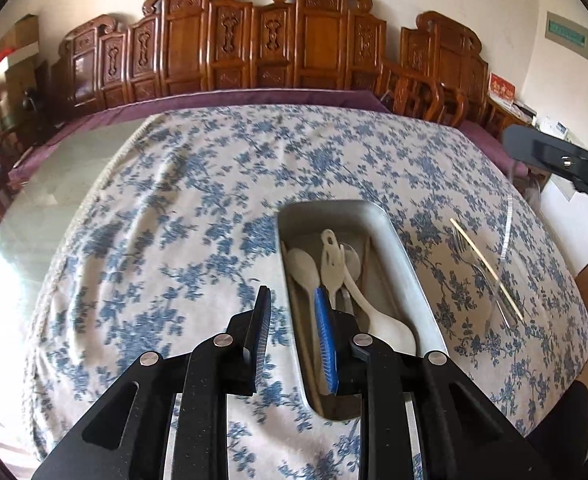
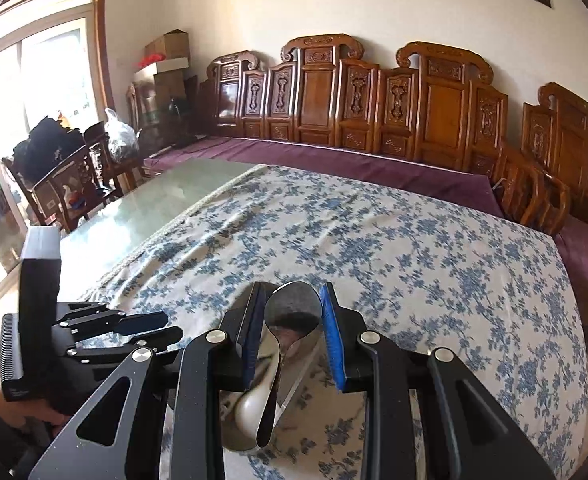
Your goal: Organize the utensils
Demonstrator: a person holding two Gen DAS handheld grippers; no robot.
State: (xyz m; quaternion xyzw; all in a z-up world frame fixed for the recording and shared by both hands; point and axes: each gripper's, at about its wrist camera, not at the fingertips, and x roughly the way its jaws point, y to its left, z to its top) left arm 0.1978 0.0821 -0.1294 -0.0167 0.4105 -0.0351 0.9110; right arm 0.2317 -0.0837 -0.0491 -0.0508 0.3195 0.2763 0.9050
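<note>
- Two tongs over the floral-clothed desk.
- Left tongs: released, empty, above the near end of the metal tray, which holds pale spoons.
- Right tongs: clenched on a steel spoon.
- Fork and chopstick: right of the tray.

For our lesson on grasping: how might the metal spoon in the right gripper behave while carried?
The metal spoon looks polished, so it may slip between the right gripper pads. It looks rigid, unlikely to bend. Its handle hangs unsupported below the pads, so it could pivot.
</note>
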